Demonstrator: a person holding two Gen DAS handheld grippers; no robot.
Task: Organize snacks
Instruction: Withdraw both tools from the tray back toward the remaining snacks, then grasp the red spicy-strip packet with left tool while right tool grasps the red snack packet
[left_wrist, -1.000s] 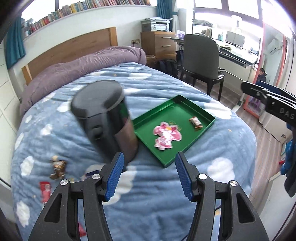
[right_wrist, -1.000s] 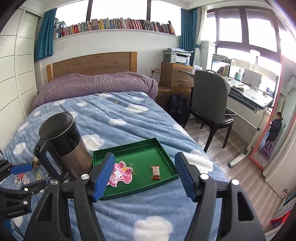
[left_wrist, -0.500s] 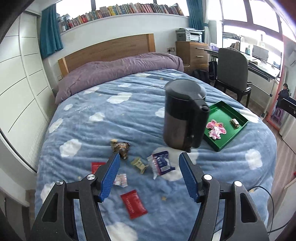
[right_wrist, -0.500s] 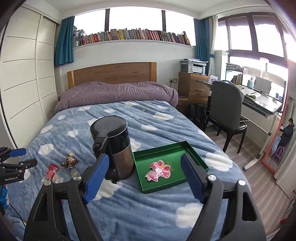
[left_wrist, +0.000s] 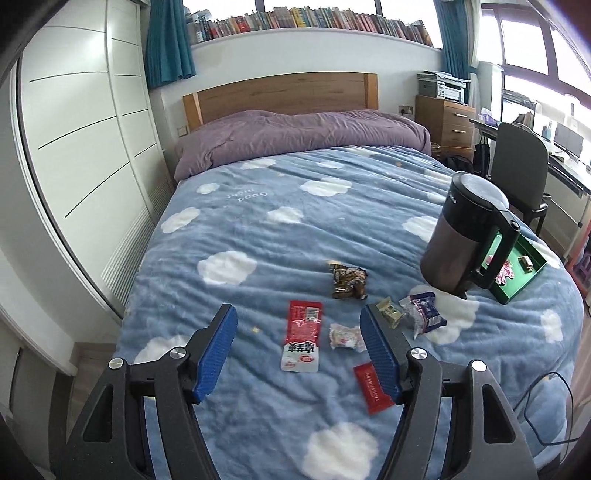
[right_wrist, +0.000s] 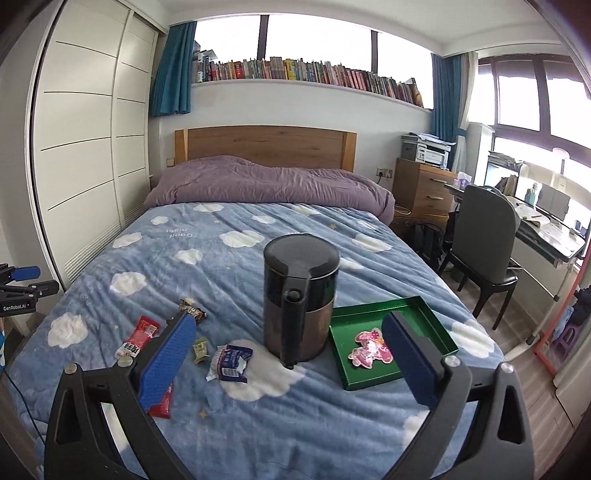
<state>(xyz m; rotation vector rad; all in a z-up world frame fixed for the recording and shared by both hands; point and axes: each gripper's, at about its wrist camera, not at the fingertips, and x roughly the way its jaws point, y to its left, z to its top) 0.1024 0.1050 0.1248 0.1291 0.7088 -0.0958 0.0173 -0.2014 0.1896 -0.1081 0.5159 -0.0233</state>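
A: We see our left gripper (left_wrist: 299, 334) over the snacks, jaws opening with nothing gripped; the red and white packet (left_wrist: 302, 339) lies on the blanket (left_wrist: 258, 229) below

B: And our right gripper (right_wrist: 284, 354) stands wide open and empty above the kettle (right_wrist: 300, 299)

A: The green tray (right_wrist: 417, 314) sits just beside the kettle, a pink snack (right_wrist: 369, 350) inside

B: The blue and white packet (right_wrist: 231, 362) lies left of the kettle

A kettle (right_wrist: 300, 295) stands upright on a bed (right_wrist: 258, 424). Just right of it lies a tray (right_wrist: 436, 325) holding a flat packet (right_wrist: 364, 349). Left of the kettle, snack packets (left_wrist: 301, 334) lie scattered on the blanket.
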